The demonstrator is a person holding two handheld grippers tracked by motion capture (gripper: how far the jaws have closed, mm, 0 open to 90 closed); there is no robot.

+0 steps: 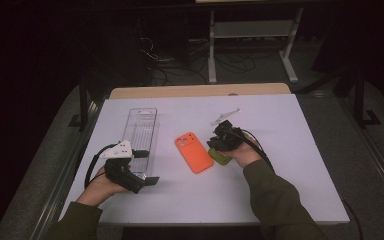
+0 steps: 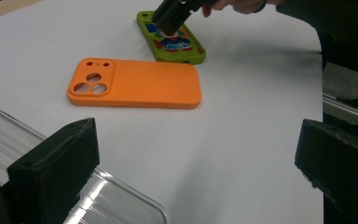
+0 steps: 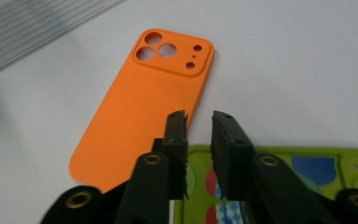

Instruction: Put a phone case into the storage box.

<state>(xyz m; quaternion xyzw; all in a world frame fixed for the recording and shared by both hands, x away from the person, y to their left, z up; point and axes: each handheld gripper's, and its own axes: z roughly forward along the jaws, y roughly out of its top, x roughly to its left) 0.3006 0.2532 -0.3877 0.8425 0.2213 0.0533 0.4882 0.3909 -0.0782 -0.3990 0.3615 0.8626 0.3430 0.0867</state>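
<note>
High view: the right tool point(image 1: 223, 141) sat over the green case point(image 1: 220, 158), which lay flat on the tabletop point(image 1: 280, 150) just right of the orange case point(image 1: 193, 152); the right hand point(image 1: 243, 152) came in from below with the sleeve angled toward the middle, tool pointing down and toward the person's left. The left tool point(image 1: 147, 167) rested at the near end of the clear tray point(image 1: 142, 131), held low in the left hand point(image 1: 102, 182). Left gripper view: its jaws stood wide apart with nothing between them, so open; the tray's near corner lay under them; across the tabletop the right tool touched down on the green case's far end, the orange case nearer. Right gripper view: the jaws were nearly closed, a narrow gap left between them, poised at the green case's long edge next to the orange case; whether the pads pinched the rim I could not tell. Judgement: the step was picking up the green case. To do it well, one jaw should go inside the shell and one outside the side wall, closing squarely on the rim before lifting, without nudging the orange case alongside.
</note>
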